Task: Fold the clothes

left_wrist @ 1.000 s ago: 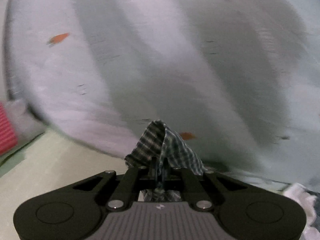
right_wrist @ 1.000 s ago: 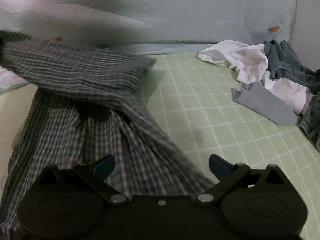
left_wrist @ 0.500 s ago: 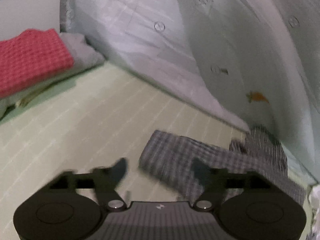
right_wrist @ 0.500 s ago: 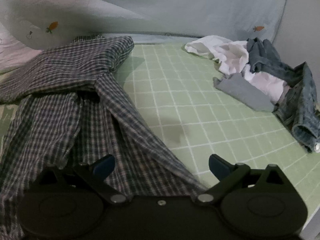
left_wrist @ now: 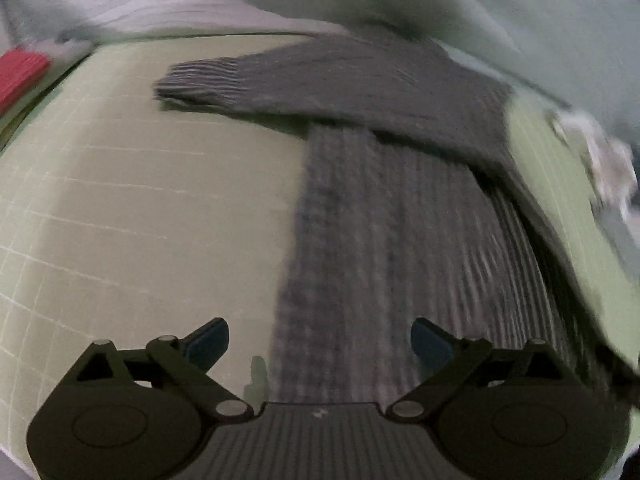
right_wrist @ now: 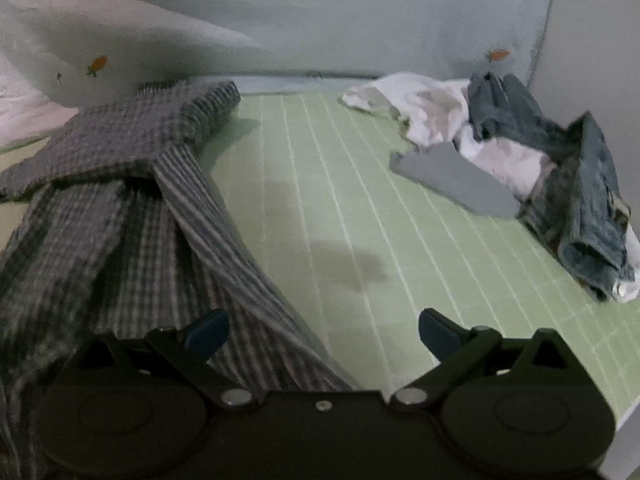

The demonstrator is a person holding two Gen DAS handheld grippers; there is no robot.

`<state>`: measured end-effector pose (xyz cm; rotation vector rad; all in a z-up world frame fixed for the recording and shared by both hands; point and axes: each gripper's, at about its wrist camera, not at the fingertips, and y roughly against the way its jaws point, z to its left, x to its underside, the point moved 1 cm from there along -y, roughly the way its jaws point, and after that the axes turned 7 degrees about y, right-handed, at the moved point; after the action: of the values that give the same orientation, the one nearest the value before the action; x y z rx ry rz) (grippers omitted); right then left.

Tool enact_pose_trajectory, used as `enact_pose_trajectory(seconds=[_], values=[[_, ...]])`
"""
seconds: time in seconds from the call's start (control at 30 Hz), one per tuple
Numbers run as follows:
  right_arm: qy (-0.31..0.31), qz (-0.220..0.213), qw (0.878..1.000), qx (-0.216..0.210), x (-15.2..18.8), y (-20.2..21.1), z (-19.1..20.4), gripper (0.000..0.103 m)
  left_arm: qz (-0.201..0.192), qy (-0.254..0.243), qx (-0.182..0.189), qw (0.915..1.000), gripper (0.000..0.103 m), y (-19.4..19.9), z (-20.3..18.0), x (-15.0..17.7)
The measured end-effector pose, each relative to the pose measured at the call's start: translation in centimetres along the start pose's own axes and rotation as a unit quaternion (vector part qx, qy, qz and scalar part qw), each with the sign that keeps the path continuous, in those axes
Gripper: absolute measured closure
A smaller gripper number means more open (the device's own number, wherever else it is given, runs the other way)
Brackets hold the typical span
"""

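A grey checked shirt lies flat on the green gridded mat, one sleeve folded across its top toward the left. My left gripper hovers open above the shirt's lower part, nothing between its blue-tipped fingers. In the right wrist view the same shirt fills the left half, its folded sleeve lying over the body. My right gripper is open at the shirt's right edge, holding nothing.
A heap of unfolded clothes, white, grey and blue denim, sits at the mat's right end. A pale quilt with carrot prints borders the far side. A red folded cloth lies at the far left.
My left gripper let go of the shirt sleeve it was holding up, opened, and pulled back over the shirt. The sleeve now lies across the shirt. The right gripper stayed open, shifting slightly.
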<state>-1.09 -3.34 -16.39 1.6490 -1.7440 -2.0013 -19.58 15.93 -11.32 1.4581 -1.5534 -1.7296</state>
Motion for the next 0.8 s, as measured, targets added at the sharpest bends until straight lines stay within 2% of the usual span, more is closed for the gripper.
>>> enact_pose_trajectory(seconds=[0.1, 0.27, 0.37, 0.53, 0.6, 0.63, 0.7, 0.77, 0.8], values=[[0.001, 0.014, 1.000, -0.010, 1.2, 0.2, -0.8, 0.001, -0.005, -0.009, -0.010, 0.9999, 0.006, 1.0, -1.0, 2.0], [0.003, 0.036, 0.999, -0.027, 3.2, 0.5, -2.0, 0.002, -0.004, 0.013, -0.029, 0.9995, 0.006, 2.5, -0.7, 4.8], [0.002, 0.047, 0.998, -0.037, 4.2, 0.8, -2.5, 0.009, -0.004, 0.031, -0.040, 0.9987, 0.006, 3.3, -0.1, 6.4], [-0.009, 0.054, 0.997, -0.059, 5.0, 1.4, -2.1, 0.033, 0.002, 0.042, -0.049, 0.9979, 0.006, 3.7, 0.9, 8.5], [-0.013, 0.056, 0.996, -0.068, 5.4, 1.7, -2.0, 0.053, 0.002, 0.037, -0.050, 0.9981, 0.006, 3.8, 1.2, 8.7], [-0.015, 0.058, 0.996, -0.072, 5.5, 1.8, -1.9, 0.059, 0.000, 0.034, -0.046, 0.9984, 0.006, 4.0, 1.5, 8.7], [-0.023, 0.056, 0.995, -0.079, 5.8, 2.3, -1.6, 0.082, -0.004, 0.022, -0.037, 0.9991, 0.006, 4.3, 1.9, 8.3], [-0.036, 0.048, 0.995, -0.080, 6.0, 3.4, -1.2, 0.096, -0.008, 0.009, -0.031, 0.9994, 0.006, 4.8, 2.5, 8.0], [-0.038, 0.043, 0.995, -0.079, 6.0, 4.1, -0.8, 0.096, -0.010, 0.005, -0.028, 0.9995, 0.006, 5.2, 2.8, 7.9]])
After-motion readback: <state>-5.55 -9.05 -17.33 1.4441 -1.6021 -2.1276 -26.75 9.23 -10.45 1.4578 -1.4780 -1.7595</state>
